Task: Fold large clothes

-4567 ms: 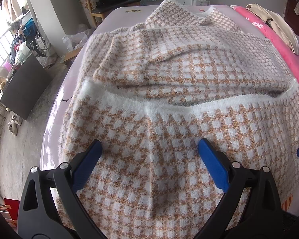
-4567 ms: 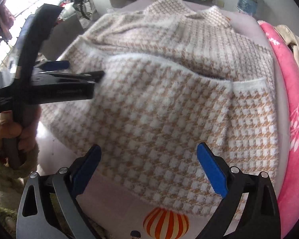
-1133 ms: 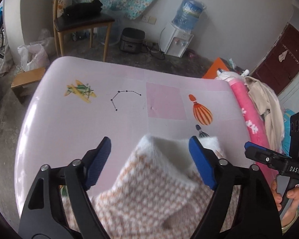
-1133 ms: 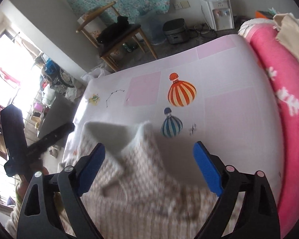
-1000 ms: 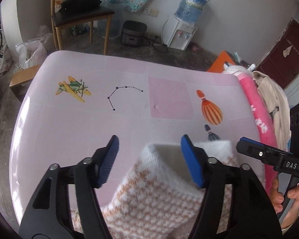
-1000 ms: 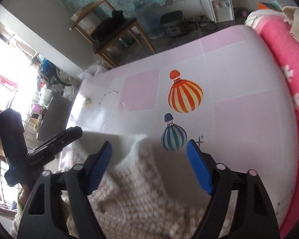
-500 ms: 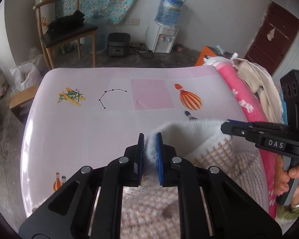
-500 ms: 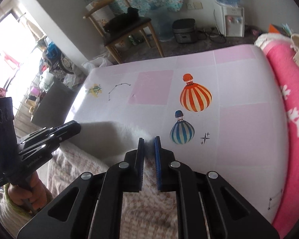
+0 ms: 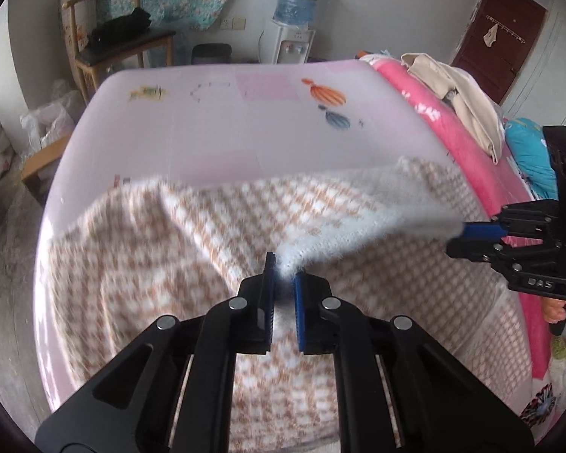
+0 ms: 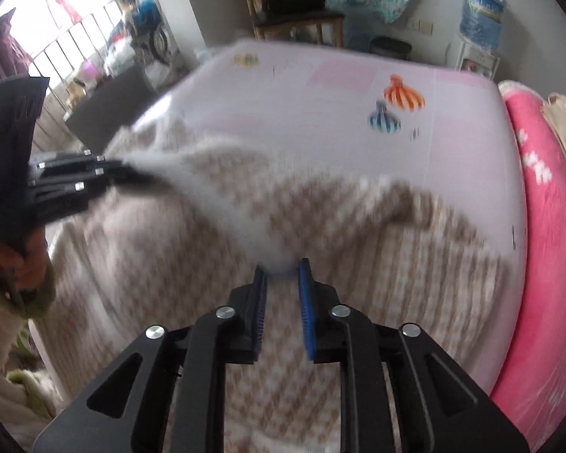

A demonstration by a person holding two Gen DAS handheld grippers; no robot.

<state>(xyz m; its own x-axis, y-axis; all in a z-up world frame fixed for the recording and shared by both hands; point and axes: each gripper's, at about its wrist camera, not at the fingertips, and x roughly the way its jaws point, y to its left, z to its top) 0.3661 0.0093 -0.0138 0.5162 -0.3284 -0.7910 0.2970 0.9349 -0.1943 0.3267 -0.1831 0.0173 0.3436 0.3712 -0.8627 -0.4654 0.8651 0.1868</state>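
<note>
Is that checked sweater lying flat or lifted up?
Partly lifted: the sweater's white edge hangs stretched between the left gripper and right gripper; the rest lies on the bed.

Hem pinched and pulled back

Both grippers, wide apart a second ago, now clamp the sweater's (image 9: 215,226) white hem, seemingly dragging it back, baring more pink sheet (image 9: 245,128).

Left gripper (image 9: 283,277) angled downward, blue pads clamped on fuzzy white garment edge (image 9: 366,222). Right gripper (image 10: 282,283) angled downward, jaws opening slightly, same edge between pads. Bare hand (image 10: 13,253) grips left handle.
</note>
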